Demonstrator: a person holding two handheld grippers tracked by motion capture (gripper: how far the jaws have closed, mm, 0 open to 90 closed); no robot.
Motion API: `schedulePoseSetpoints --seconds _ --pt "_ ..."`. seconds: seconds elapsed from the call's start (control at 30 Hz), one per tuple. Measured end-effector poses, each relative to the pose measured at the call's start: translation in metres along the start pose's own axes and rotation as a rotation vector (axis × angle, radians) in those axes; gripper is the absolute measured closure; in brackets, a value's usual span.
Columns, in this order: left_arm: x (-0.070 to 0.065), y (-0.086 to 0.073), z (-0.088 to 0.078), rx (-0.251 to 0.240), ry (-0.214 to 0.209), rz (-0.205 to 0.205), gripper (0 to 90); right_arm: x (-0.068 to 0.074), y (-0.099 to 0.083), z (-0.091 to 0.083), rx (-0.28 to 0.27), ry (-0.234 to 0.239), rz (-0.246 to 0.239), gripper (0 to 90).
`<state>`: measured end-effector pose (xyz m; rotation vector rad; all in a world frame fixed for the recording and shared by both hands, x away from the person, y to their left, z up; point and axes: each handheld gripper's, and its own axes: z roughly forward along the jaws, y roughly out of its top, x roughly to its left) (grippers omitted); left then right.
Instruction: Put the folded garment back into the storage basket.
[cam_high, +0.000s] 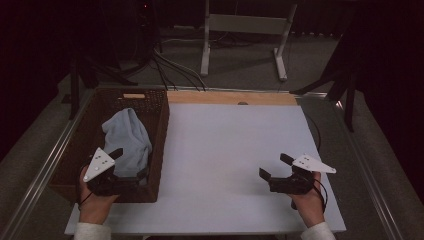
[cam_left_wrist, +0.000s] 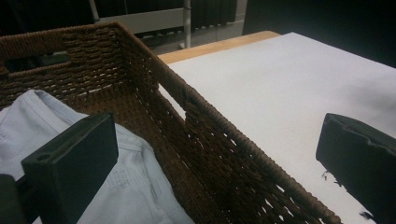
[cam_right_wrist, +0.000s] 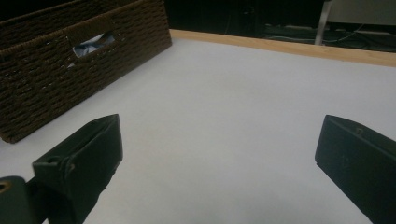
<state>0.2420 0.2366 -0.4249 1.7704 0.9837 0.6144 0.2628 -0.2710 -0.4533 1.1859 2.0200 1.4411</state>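
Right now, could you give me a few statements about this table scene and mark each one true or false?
1. A light blue cloth lies inside the brown wicker basket. True.
2. The right gripper is clamped on the cloth. False: its jaws stand open above the bare white table, holding nothing.
3. The left gripper sits at the basket, with one jaw over the cloth. True.
4. The basket stands at the right side of the table. False: it stands at the left edge.
5. The left gripper is shut. False: in the left gripper view its jaws are wide apart, one on each side of the basket's wall.
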Motion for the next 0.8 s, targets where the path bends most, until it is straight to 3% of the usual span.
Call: schedulePoseSetpoints --seconds 0.4,0.8 --pt "0.003 0.000 -0.005 -0.022 -0.002 -0.010 0.3 -0.006 -0.010 -0.012 -0.051 -0.020 0.025 1.0" --pt "0.006 -0.002 -0.007 -0.023 0.006 -0.023 0.3 -0.014 -0.016 -0.015 -0.052 -0.042 0.038 1.0"
